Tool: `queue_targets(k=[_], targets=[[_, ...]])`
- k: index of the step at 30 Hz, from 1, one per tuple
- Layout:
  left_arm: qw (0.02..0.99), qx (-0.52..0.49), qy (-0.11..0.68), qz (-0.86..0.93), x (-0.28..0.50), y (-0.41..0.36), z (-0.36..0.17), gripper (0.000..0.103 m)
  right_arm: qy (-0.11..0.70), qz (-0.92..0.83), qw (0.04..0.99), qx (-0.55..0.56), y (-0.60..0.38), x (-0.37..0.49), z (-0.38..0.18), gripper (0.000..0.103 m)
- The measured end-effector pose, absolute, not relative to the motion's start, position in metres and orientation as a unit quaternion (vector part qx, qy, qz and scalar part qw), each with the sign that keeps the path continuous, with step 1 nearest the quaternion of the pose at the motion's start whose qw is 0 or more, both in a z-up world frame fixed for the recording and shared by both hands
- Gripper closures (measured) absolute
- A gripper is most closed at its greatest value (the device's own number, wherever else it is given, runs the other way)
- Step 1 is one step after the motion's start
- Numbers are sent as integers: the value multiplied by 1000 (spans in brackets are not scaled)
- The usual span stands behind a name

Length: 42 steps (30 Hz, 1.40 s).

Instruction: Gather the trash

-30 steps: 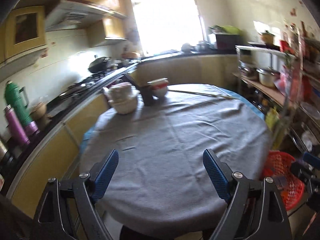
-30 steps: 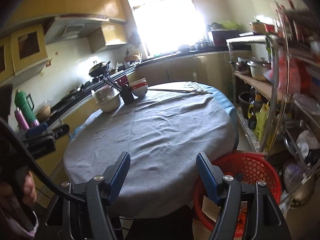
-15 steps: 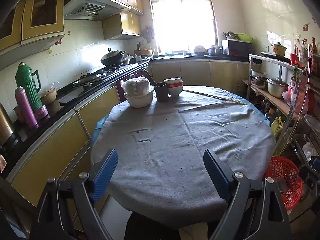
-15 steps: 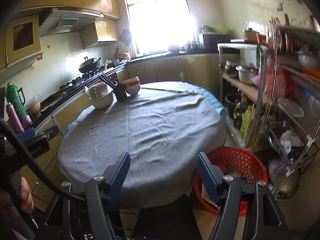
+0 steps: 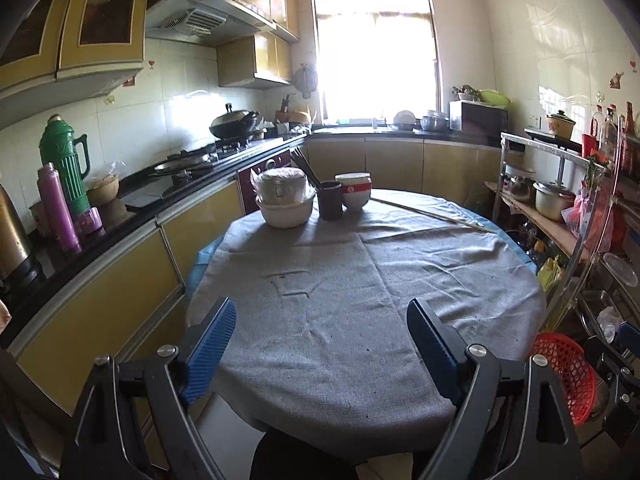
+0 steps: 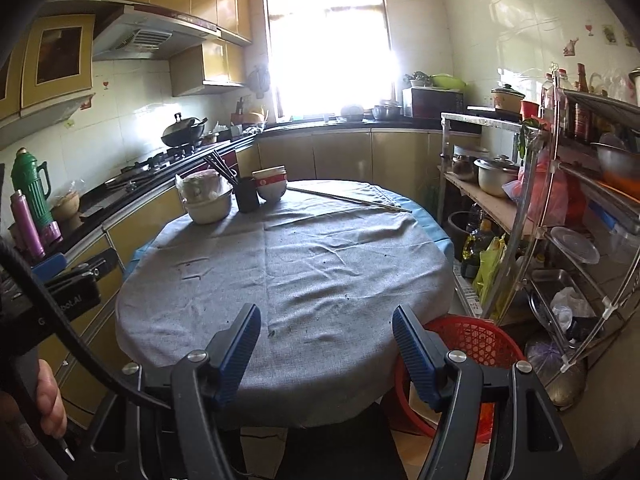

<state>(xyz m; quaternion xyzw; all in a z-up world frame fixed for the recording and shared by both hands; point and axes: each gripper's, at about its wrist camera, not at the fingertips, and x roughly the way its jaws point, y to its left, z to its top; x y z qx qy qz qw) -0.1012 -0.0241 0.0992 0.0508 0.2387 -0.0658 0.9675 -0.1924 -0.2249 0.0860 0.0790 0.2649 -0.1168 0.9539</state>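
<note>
Sunlight floods through the tall window [image 5: 374, 52] at the far end of this narrow kitchen, washing out the tiles around it. Yellow cabinets run along the left wall above a black counter with a wok [image 5: 234, 122] on the stove and a green flask [image 5: 66, 168] beside a purple one [image 5: 60, 208].

Filling the middle is a round bench [image 5: 360, 280] draped in a wrinkled grey cloth, speckled with small dark crumbs. At its far edge stand a pale bowl with a wrapped lidded pot inside it [image 5: 284, 200], a dark cup holding chopsticks [image 5: 330, 200] and a red-banded bowl [image 5: 354, 192]. A thin stick [image 5: 432, 212] lies across the cloth just beyond them.

The trash basket [image 6: 476, 344] is red plastic with an open lattice wall. It sits on the floor, tucked partly under the bench's right edge, next to a metal shelf rack [image 6: 560, 220] crowded with pots and bottles. I cannot make out what lies inside it.

The left gripper [image 5: 320, 344] hangs over the near edge of the bench, its blue-padded jaws spread wide with nothing between them. The right gripper [image 6: 326, 344] does likewise, jaws well apart and empty, with the basket just beside its right finger. A person's hand [image 6: 50, 396] shows at the lower left of the right wrist view.
</note>
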Motion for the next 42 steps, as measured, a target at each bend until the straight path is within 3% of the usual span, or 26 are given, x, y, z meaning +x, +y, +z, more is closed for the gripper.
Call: queue_targets(k=[29, 42], targets=[[962, 60, 260, -58, -94, -26, 87, 15, 282, -104, 949, 98, -233, -180, 70, 31], [928, 6, 369, -58, -15, -5, 22, 15, 323, -92, 934, 122, -273, -84, 21, 31]])
